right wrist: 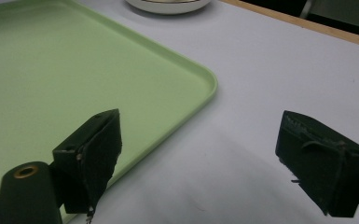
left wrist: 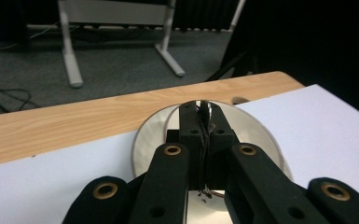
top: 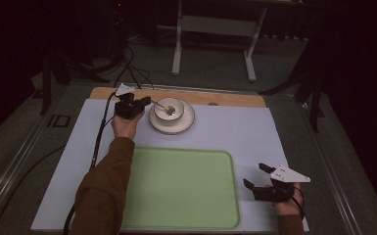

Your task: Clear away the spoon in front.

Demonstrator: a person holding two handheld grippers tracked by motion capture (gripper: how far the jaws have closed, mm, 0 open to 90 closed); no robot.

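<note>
spoon (top: 159, 105) handle pinched between left gripper (top: 146, 102) jaws, over bowl (top: 170, 109).

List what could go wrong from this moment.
1. The left gripper looks shut on the spoon handle, whose bowl end lies in the cup. Lifting at an angle might tip the cup on its saucer.
2. The handle is thin between the pads, so it could twist or slip.
3. The saucer sits near the far wooden table edge; a sideways push might slide it that way.
</note>
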